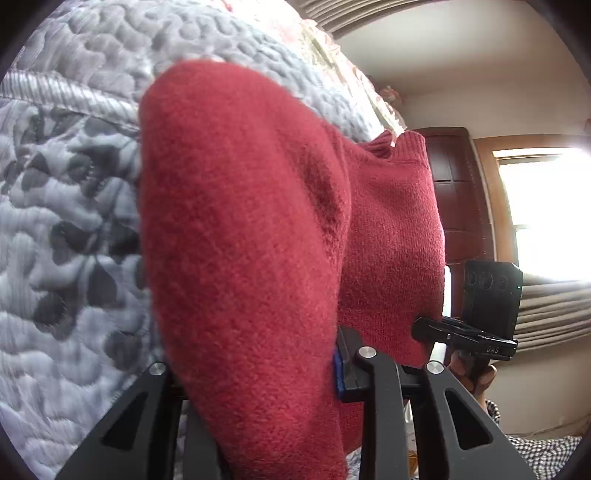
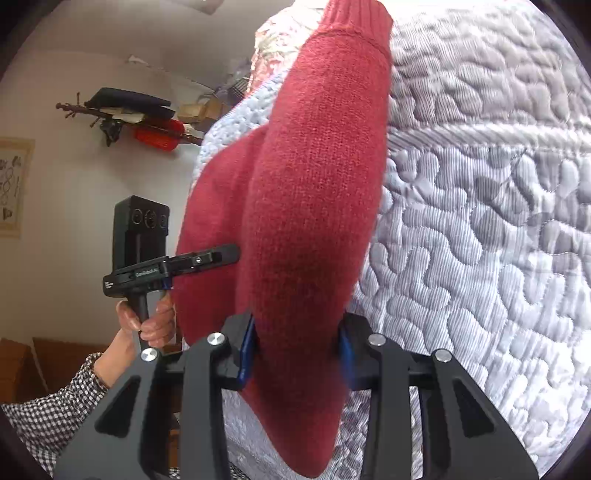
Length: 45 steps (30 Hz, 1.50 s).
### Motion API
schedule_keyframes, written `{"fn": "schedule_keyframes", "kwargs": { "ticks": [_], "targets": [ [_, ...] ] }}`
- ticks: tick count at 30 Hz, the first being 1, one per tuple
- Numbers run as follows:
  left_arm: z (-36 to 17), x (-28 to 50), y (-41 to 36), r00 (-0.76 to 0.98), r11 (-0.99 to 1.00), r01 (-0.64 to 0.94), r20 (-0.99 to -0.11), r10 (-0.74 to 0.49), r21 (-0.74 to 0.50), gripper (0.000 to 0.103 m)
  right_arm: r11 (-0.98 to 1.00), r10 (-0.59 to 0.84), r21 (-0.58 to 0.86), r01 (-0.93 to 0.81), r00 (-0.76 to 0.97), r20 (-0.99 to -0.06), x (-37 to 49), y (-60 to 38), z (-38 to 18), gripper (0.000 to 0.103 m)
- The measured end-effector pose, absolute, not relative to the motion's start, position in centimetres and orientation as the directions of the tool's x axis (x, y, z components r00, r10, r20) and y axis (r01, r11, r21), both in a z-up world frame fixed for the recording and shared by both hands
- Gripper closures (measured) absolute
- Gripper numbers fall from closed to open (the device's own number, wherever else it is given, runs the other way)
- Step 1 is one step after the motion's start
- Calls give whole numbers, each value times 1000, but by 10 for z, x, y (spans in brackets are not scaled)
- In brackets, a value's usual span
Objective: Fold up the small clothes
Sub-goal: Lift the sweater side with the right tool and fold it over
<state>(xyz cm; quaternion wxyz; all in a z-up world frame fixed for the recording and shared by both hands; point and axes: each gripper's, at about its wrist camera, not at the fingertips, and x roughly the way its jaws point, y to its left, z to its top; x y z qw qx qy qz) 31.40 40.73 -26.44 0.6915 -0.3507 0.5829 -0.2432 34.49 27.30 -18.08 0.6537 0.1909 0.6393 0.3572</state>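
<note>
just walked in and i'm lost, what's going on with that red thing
A person is folding a red knitted garment over a grey quilted bedcover, using a hand-held gripper in each hand. The right hand-held gripper is clamped on a thick fold of the knit, and the left hand-held gripper grips another part beside it. The garment is lifted and bunched between them, its ribbed hem towards the bedcover. The fold is not finished.

A home bedroom is showing here: a quilted grey bedspread [image 2: 480,221] is covering the bed, with a dark wooden door [image 1: 461,192] and a bright window [image 1: 546,214] standing behind.
</note>
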Motion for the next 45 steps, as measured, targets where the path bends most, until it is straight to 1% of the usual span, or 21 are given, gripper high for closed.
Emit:
{"fn": "schedule_keyframes", "kwargs": {
  "ticks": [4,8,15,22,25,29,32,34,35,37,38,40,42,45],
  "targets": [
    [-246,302,393,212,589,-50,-585,-783,-806,75,658,728,713,-241,-40,-685,336,253,-157,68],
    [-220,293,362,209,591,12,-576,-791,-807,75,672,721,700,-240,-3,-693,323,218,-138,68],
    [-195,284,273,189,679,91,-657,-730,-729,75,745,653,634,-209,34,-756,299,163,-132,68],
    [-199,261,198,153,724,97,-709,-689,-683,74,780,617,606,-158,36,-786,271,111,-151,68],
    [-208,247,177,175,762,111,-742,-647,-638,73,793,603,595,-133,23,-798,267,96,-172,67],
    [-233,242,151,193,808,49,-789,-584,-586,65,792,608,607,-66,-5,-794,264,77,-211,64],
    [-243,240,150,213,811,-2,-792,-572,-586,58,783,622,621,-43,1,-783,267,76,-222,60],
    [-241,241,148,219,814,-19,-797,-563,-581,55,790,612,611,-53,3,-791,263,74,-220,54],
    [-239,239,147,218,818,-16,-801,-558,-575,52,800,598,596,-70,12,-801,263,79,-215,51],
    [-229,232,151,220,832,-15,-813,-538,-555,50,811,581,576,-98,31,-813,256,75,-204,37],
    [-223,226,155,225,838,-18,-818,-529,-546,47,806,588,582,-110,39,-808,250,71,-198,34],
    [-214,214,164,239,845,-16,-823,-515,-534,44,792,606,597,-130,43,-794,233,68,-190,33],
    [-209,196,172,254,853,-9,-826,-503,-523,37,789,608,598,-142,36,-793,216,63,-190,31],
    [-209,173,178,272,867,-8,-835,-478,-499,37,778,621,615,-125,7,-784,192,63,-204,30]
  ]
}}
